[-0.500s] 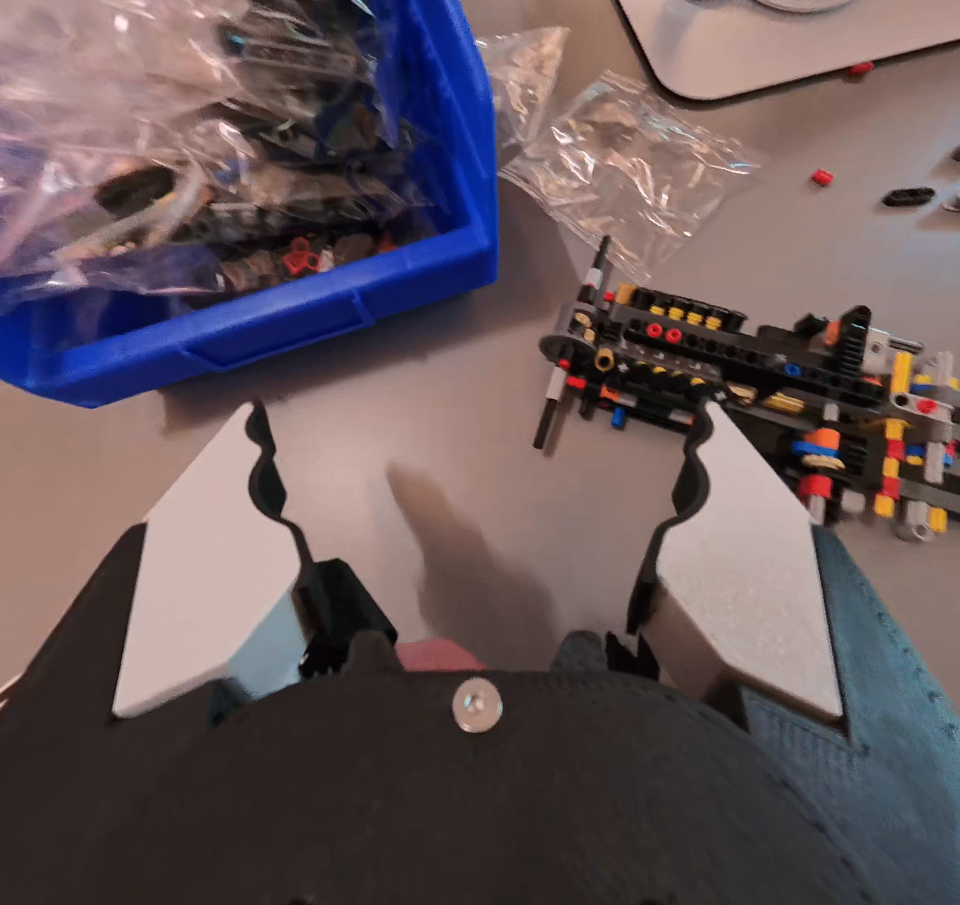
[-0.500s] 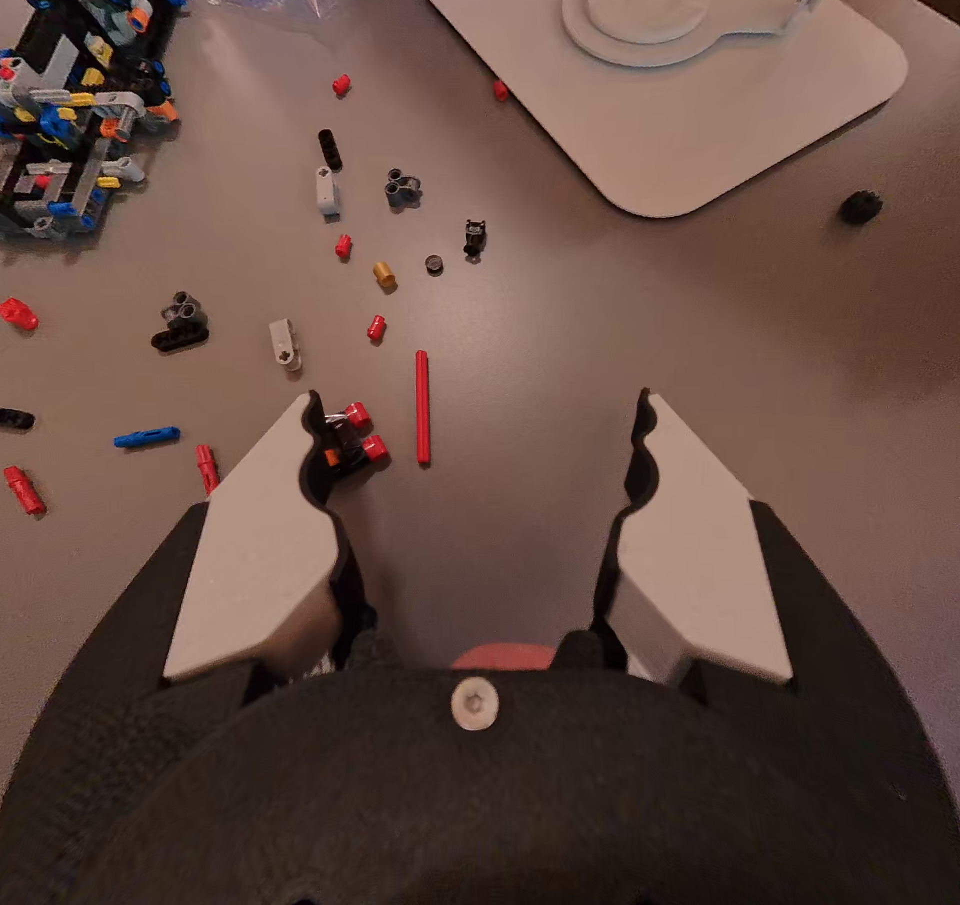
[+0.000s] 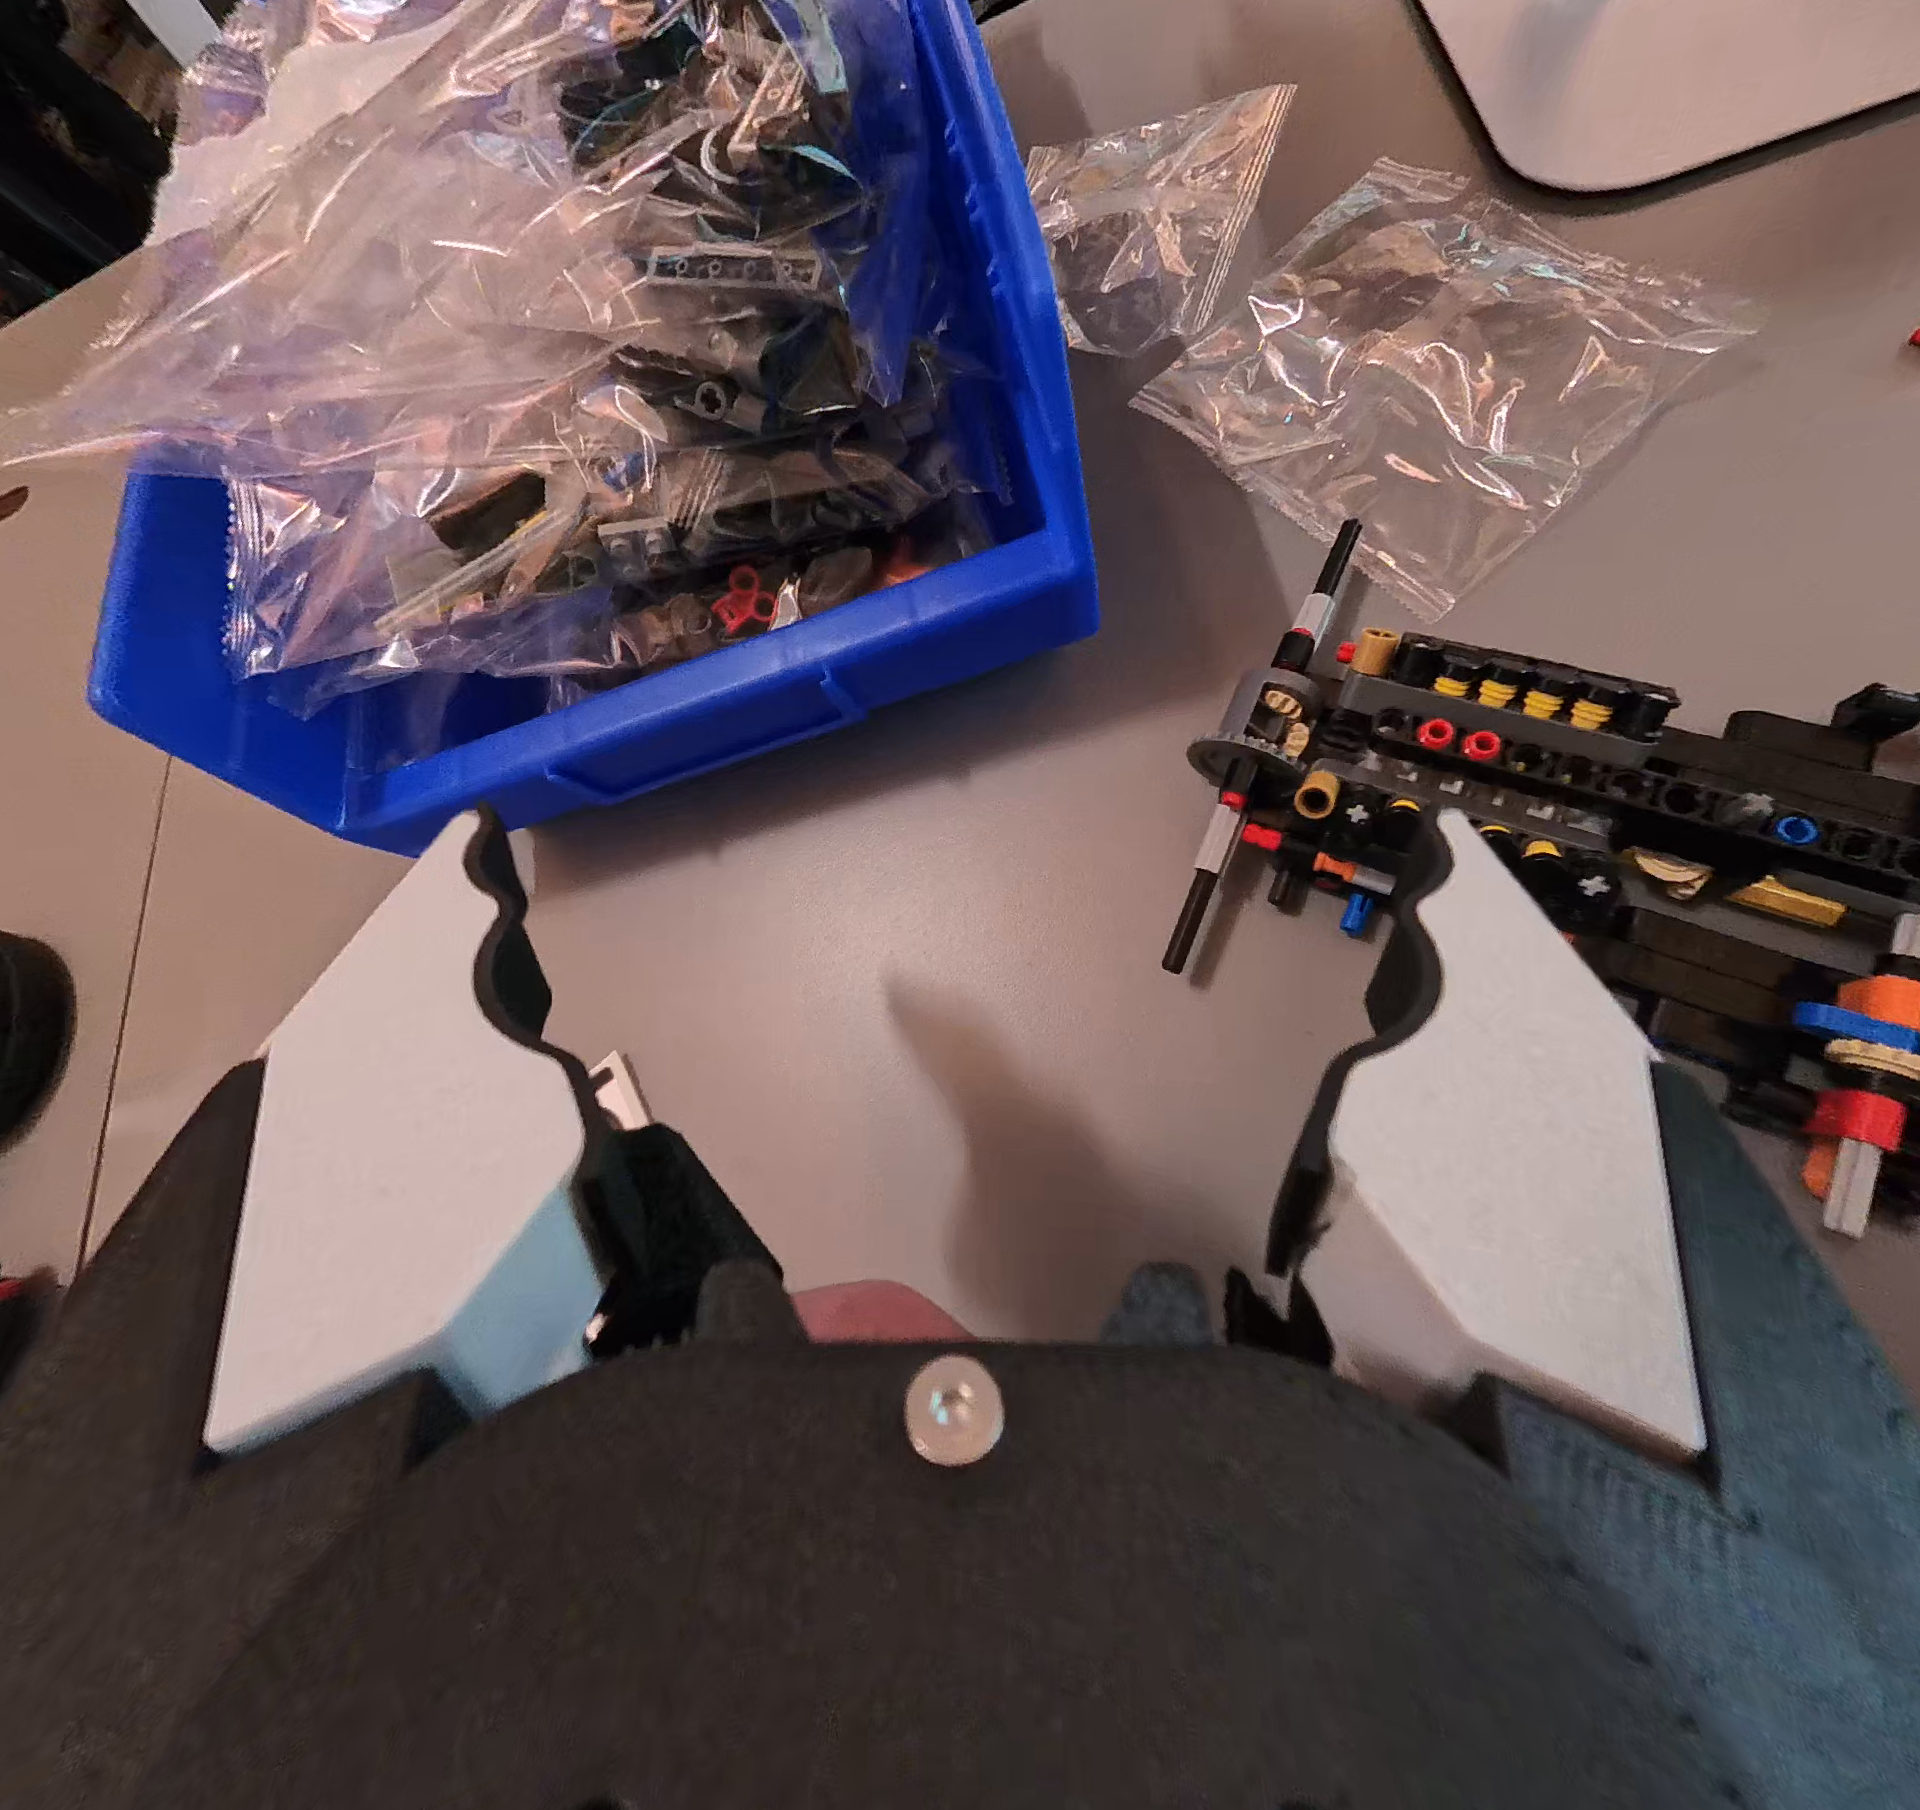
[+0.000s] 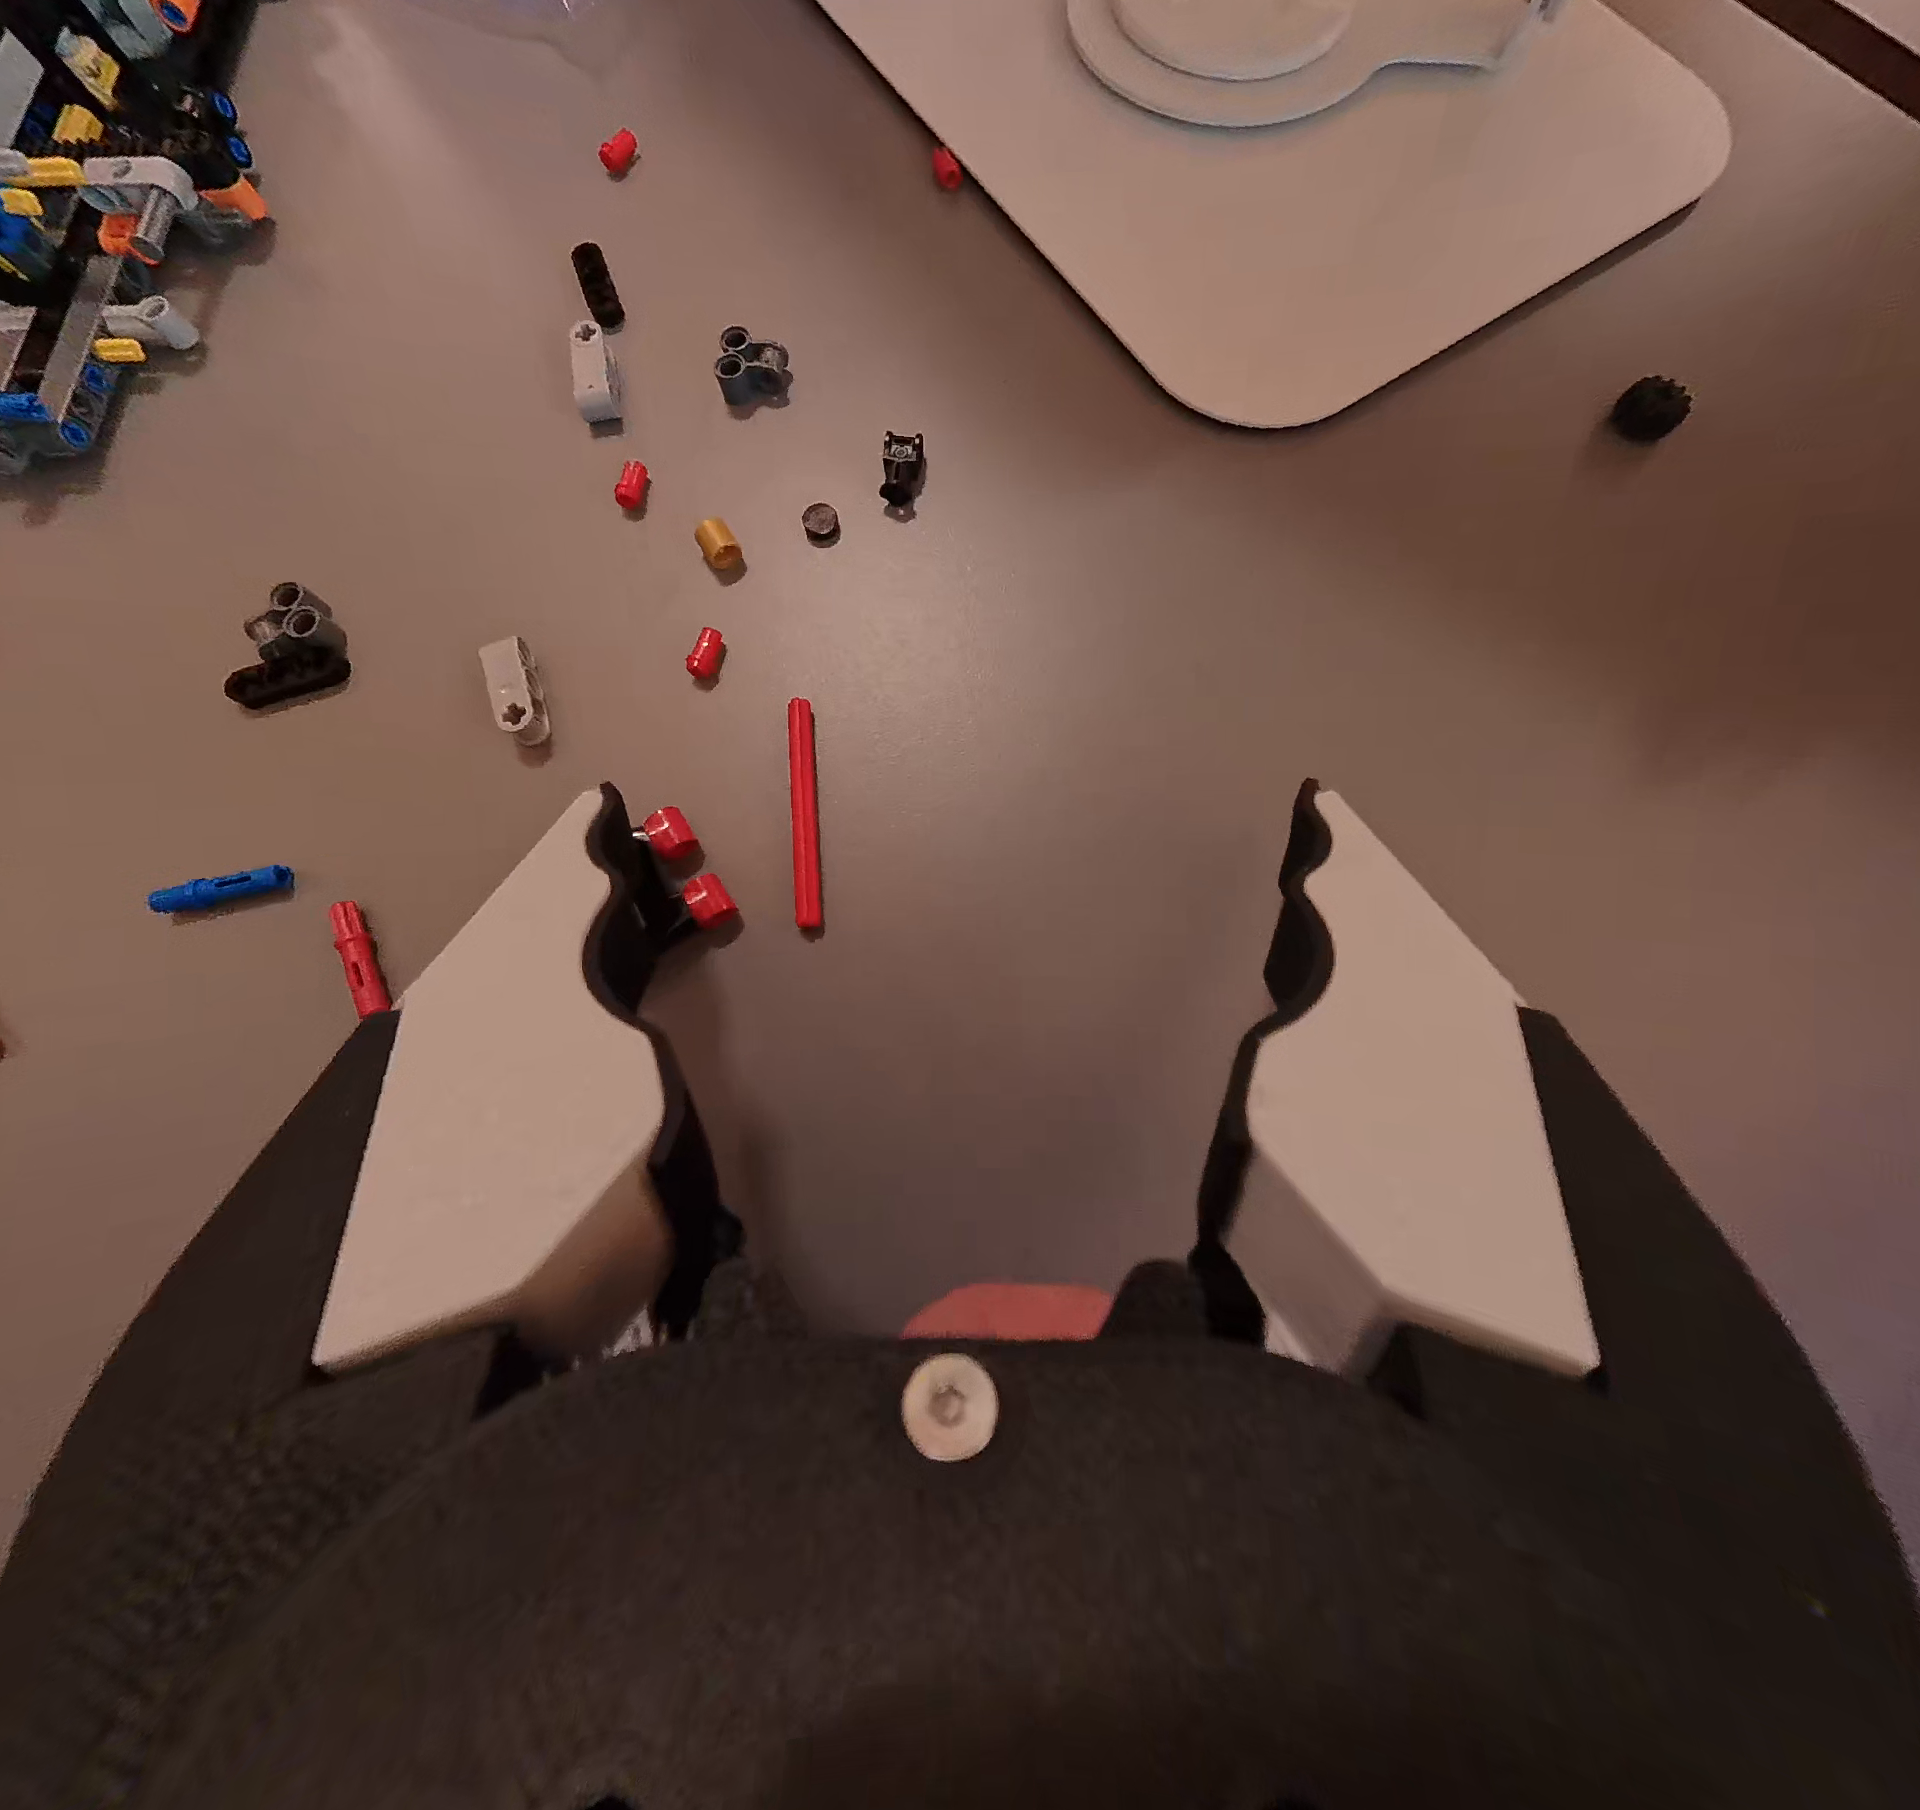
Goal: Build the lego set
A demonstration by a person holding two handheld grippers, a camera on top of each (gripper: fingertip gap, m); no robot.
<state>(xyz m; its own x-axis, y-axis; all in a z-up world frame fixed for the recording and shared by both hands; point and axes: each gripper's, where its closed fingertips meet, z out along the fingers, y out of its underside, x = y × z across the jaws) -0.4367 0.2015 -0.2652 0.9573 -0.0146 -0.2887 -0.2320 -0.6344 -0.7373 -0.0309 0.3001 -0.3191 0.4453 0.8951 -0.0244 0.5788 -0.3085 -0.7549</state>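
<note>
Lego model (image 3: 1621,804) right of blue bin (image 3: 644,721) — left gripper (image 3: 966,846) fingers spread, empty; right gripper (image 4: 956,804) spread beside red axle (image 4: 802,815).

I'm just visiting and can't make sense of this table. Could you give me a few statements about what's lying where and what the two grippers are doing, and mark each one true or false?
1. The blue bin holds clear bags of parts. True.
2. The left gripper is clamped on the half-built model. False: it is open and holds nothing; the model lies beside its right finger.
3. A long red axle lies on the table between the right gripper's fingers. True.
4. The black gear sits on the white base plate. False: it lies on the table beside the plate.
5. The right gripper is shut. False: it is open.
</note>
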